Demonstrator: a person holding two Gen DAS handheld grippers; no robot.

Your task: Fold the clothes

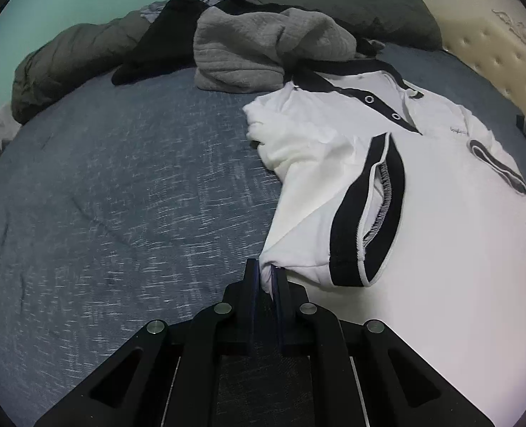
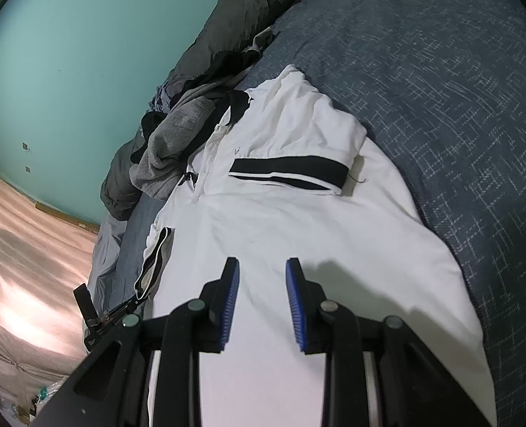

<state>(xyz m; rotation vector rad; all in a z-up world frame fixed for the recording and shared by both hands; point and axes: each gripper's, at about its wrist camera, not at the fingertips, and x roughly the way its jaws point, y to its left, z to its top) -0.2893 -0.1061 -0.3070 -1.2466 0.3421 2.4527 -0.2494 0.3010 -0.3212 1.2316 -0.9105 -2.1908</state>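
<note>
A white shirt (image 1: 423, 213) with black trim lies flat on the blue bedspread (image 1: 120, 195), and its black-cuffed sleeve (image 1: 366, 220) is folded onto the body. My left gripper (image 1: 267, 274) is shut on the shirt's left side edge, a pinch of white cloth showing between its pads. In the right wrist view the same shirt (image 2: 298, 220) spreads out under my right gripper (image 2: 263, 267), which stands open just above the cloth with nothing between its blue pads (image 2: 231, 295). My left gripper (image 2: 134, 299) shows there as a black shape at the shirt's left edge.
A grey knit sweater (image 1: 263, 53), a black garment (image 1: 156, 42) and a dark olive duvet (image 1: 60, 67) are heaped at the bed's far side. A cream tufted headboard (image 1: 494, 57) stands on the right. The wooden floor (image 2: 21, 249) lies beyond the bed's left edge.
</note>
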